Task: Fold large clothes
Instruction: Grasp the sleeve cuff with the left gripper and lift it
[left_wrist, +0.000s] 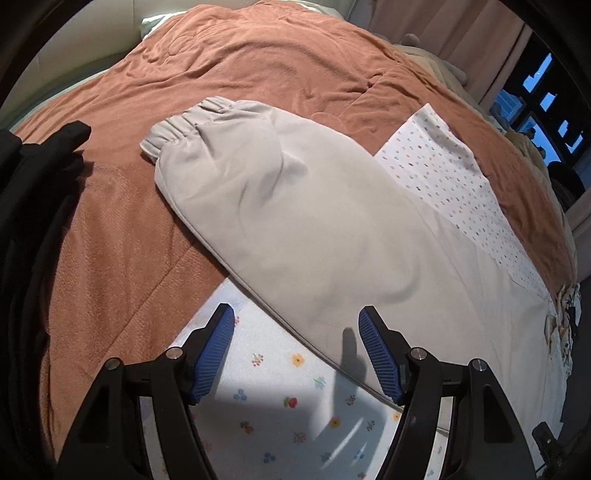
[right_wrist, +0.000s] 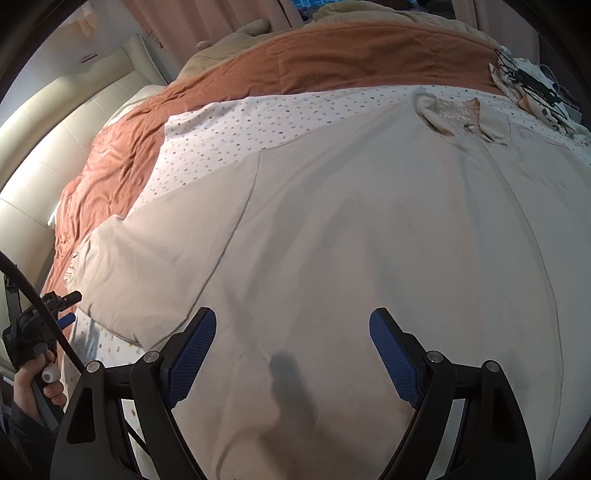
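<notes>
A large light grey jacket (right_wrist: 332, 229) lies spread flat on the bed, collar (right_wrist: 458, 110) at the far side and a front zip seam running down. Its sleeve (left_wrist: 280, 206) stretches out to the left, with an elastic cuff (left_wrist: 181, 125) at the far end. My left gripper (left_wrist: 295, 332) is open and empty, just above the sleeve's lower edge. My right gripper (right_wrist: 291, 332) is open and empty, over the jacket's body. The left gripper also shows at the left edge of the right wrist view (right_wrist: 64, 319), held by a hand.
The jacket lies on a white flower-printed sheet (left_wrist: 280, 406) over an orange-brown blanket (left_wrist: 258, 66). Dark clothing (left_wrist: 33, 229) lies on the left. A cream padded headboard (right_wrist: 44, 155) stands beyond. Cables and small items (right_wrist: 532, 85) lie near the collar. Curtains and a window (left_wrist: 543, 96) are at the far right.
</notes>
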